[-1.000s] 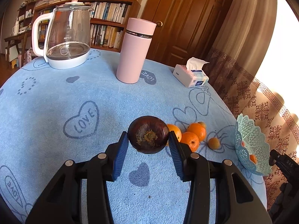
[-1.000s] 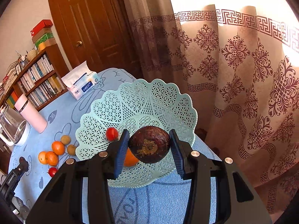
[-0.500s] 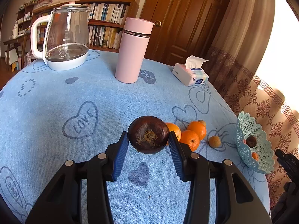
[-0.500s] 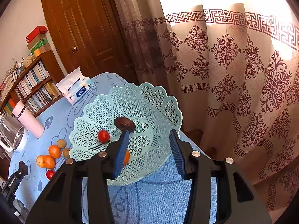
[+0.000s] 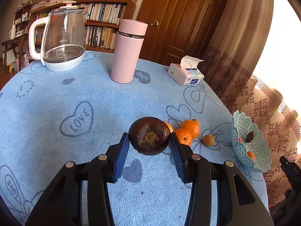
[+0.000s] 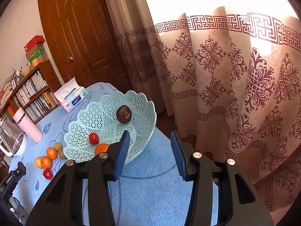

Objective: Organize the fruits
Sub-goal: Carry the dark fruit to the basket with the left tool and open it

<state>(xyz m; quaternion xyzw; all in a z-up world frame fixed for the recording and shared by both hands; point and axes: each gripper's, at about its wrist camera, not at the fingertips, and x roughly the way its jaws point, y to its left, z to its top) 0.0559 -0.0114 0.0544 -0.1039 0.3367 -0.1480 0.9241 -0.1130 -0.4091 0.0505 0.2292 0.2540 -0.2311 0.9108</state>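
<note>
A dark brown round fruit (image 5: 150,136) is sitting pinched between the blue pads of the left gripper (image 5: 150,146), held above the blue cloth of the worktop (image 5: 56,103) with its dried stem end facing the camera. Just behind it, three oranges (image 5: 183,135) and a small tan fruit (image 5: 208,140) are lying together on the cloth. A second dark fruit (image 6: 123,114) is resting inside the pale green lattice basket (image 6: 105,109), high on its far wall, with a red tomato (image 6: 93,138) and an orange (image 6: 101,148) lower down in the same basket. The basket is standing at the worktop's edge near the patterned curtain (image 6: 225,75).

The right gripper (image 6: 149,150) is hovering just beside the basket's near rim, its jaws standing apart with nothing between them. On the cloth left of the basket, more oranges (image 6: 46,158), small tan fruits and another red tomato (image 6: 47,174) are lying loose.

Farther back, a pink flask (image 5: 128,50), a glass kettle (image 5: 62,39) and a tissue box (image 5: 185,74) are standing on the worktop, well apart from the fruit.
</note>
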